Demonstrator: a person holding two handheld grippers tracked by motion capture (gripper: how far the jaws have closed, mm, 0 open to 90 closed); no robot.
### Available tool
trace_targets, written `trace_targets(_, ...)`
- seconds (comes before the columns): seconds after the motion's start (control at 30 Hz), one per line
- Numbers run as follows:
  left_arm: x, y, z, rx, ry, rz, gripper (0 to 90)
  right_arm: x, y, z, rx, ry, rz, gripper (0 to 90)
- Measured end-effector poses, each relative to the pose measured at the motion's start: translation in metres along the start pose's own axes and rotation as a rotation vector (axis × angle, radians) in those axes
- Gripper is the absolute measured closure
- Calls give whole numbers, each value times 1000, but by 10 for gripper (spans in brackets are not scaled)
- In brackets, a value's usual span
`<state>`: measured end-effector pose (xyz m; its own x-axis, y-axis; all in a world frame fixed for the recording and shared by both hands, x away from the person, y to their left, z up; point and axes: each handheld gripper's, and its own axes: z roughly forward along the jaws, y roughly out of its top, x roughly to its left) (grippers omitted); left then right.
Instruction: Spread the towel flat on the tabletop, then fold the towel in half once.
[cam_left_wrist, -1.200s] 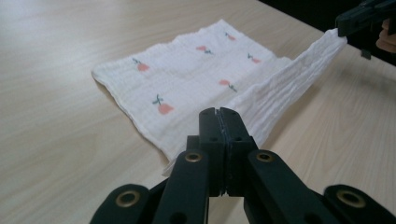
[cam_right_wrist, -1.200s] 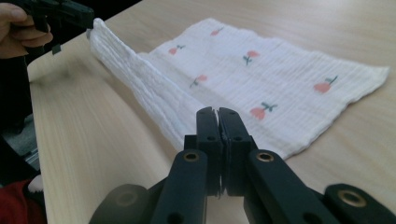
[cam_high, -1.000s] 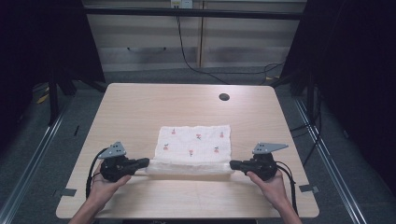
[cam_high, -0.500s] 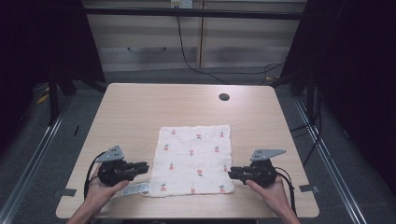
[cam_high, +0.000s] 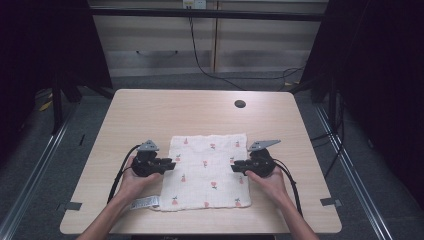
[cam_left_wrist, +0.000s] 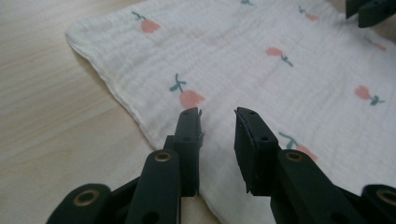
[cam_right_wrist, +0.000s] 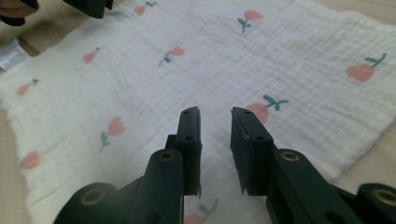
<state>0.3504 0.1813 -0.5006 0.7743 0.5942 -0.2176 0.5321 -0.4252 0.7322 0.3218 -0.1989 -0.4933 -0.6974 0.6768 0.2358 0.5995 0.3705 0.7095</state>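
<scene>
A white cloth printed with small pink tulips lies spread flat on the near half of the wooden table. My left gripper rests over the cloth's left edge, jaws slightly apart with nothing between them. My right gripper sits over the right edge, likewise open and empty. In the left gripper view the gripper hovers just above the cloth, just inside its hem. In the right gripper view the gripper points across the cloth toward the other gripper.
A white sewn-in label sticks out from the cloth's near left corner. A dark round hole sits in the table's far right part. Bare tabletop surrounds the cloth. Cables trail from both grippers toward the near edge.
The cloth's near edge was drawn toward the person and laid out flat. Both grippers then moved away from the person, up to the middle of the cloth's side edges.
</scene>
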Motion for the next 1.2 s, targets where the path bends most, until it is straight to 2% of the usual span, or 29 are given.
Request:
trace_targets(0.07,0,-1,1,6,13,12,711,-1,-3,5,8,1,8,725)
trace_targets(0.13,1,-3,4,3,11,19,714,-1,-5,8,27,-7,-9,725)
trace_targets(0.2,3,-3,4,-1,19,9,724,-1,-7,8,30,1,14,725)
trace_targets(0.27,2,-4,3,7,24,30,724,0,-8,7,31,4,5,726)
trace_targets(0.4,1,-7,-1,8,19,32,723,4,-12,3,38,16,0,731)
trace_targets(0.53,-3,-12,-5,8,7,34,723,10,-18,-2,46,22,-7,731)
trace_targets(0.67,-12,-17,-10,23,7,58,722,16,-20,-4,53,33,-14,726)
trace_targets(0.8,-16,-23,-16,25,10,52,721,21,-21,-4,68,42,-24,724)
trace_targets(0.9,-20,-27,-21,33,7,53,717,27,-25,-6,61,64,-4,709)
trace_targets(0.97,-21,-29,-22,31,5,66,712,31,-25,-7,78,51,-25,692)
trace_targets(1.07,-18,-29,-22,24,-8,53,713,31,-20,-11,43,62,-20,690)
trace_targets(1.2,-15,-28,-21,19,-9,44,719,18,-7,-16,-15,22,-3,682)
